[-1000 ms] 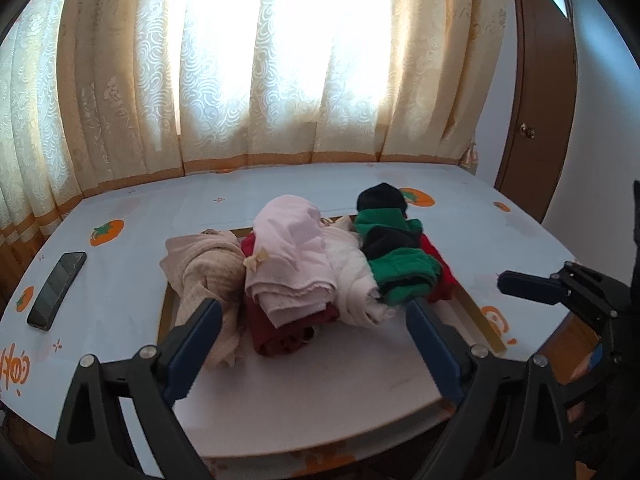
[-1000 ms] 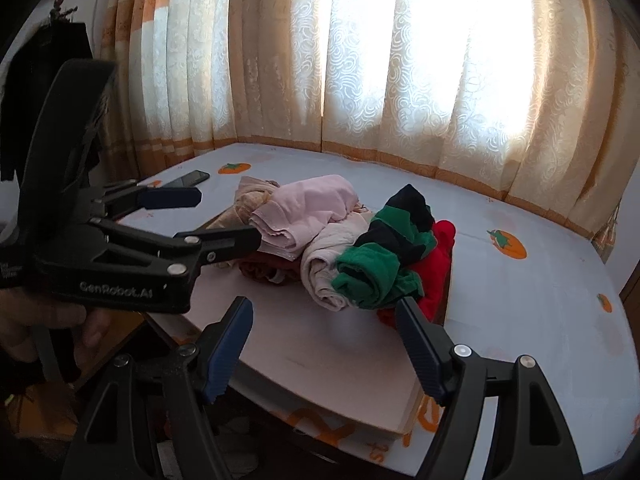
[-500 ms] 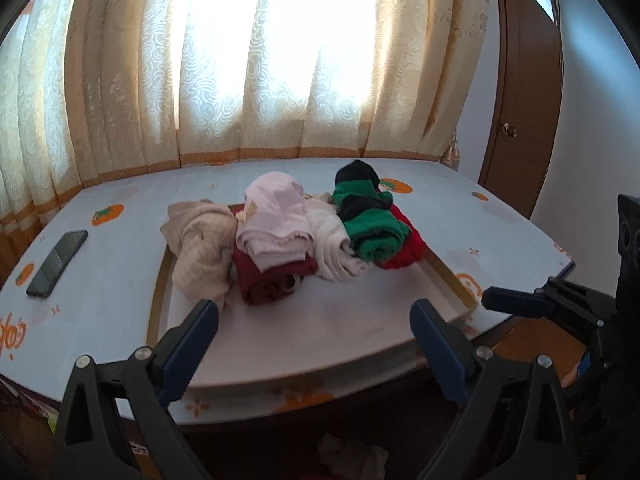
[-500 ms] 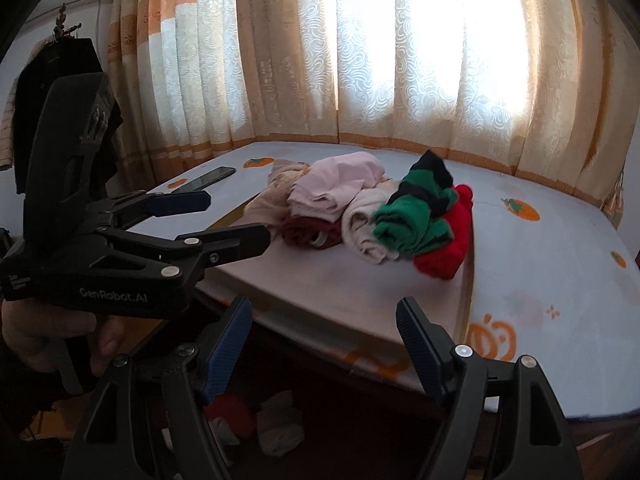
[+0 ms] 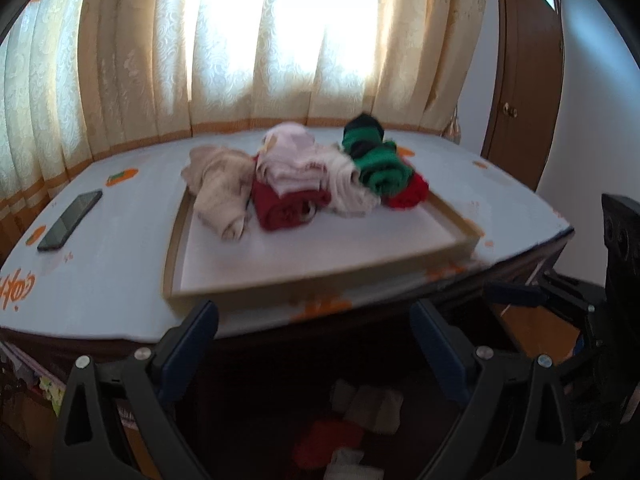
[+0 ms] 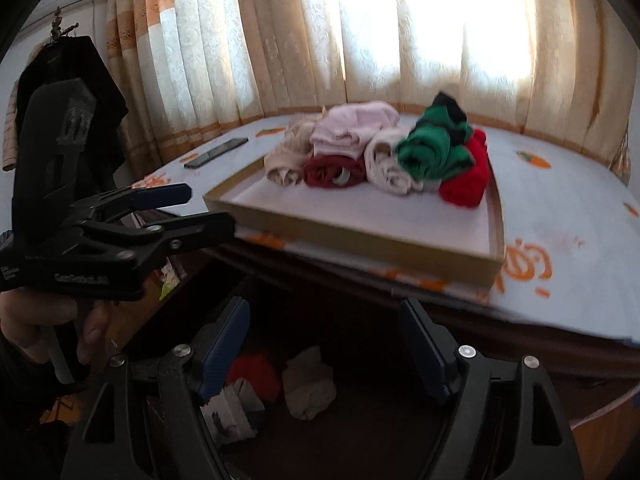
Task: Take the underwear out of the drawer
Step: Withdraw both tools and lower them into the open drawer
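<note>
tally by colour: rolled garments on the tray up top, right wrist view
Beige garment: 1
Pink garment: 1
Dark red garment: 1
Cream garment: 1
Green and black garment: 1
Bright red garment: 1
Total: 6, all on the tray. More pieces lie in the dark space below, too dim to count.

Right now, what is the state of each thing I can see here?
Left gripper: open, empty.
Right gripper: jaws opening, nothing between them.
Drawer: open, rolled garments inside.
Tray: on the table, holds a clothes pile.
Phone: flat, screen dark.
</note>
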Action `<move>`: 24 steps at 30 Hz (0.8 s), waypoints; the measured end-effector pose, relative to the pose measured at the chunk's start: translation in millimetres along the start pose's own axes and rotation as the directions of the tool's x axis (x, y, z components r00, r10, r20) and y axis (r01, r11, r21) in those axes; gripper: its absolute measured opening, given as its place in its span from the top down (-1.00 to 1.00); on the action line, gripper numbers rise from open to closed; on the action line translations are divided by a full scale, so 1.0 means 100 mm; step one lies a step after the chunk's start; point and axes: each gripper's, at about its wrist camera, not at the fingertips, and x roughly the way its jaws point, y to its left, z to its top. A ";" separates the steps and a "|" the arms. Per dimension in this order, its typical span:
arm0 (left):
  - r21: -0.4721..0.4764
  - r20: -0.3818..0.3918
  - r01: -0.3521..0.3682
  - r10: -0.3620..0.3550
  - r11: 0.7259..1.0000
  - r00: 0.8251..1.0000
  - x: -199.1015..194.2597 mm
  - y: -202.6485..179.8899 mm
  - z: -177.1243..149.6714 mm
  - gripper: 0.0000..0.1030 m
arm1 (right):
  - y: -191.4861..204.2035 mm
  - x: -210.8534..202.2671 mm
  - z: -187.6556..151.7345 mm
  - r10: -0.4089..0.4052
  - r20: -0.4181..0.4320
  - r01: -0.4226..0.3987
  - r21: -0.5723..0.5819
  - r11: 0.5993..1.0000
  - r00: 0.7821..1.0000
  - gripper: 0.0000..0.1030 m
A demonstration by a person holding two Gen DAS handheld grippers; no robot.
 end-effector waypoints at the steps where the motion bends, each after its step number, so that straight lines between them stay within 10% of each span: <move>1: -0.001 -0.012 -0.001 0.001 1.000 1.000 0.00 0.01 -0.06 -0.90 | 0.00 0.01 -0.03 0.002 -0.008 -0.002 0.004 1.000 1.000 -0.53; 24: -0.075 -0.329 -0.012 -0.014 0.997 0.944 0.39 0.36 -1.07 -0.90 | -0.18 0.38 -0.50 0.066 -0.250 -0.039 0.111 0.993 0.966 -0.53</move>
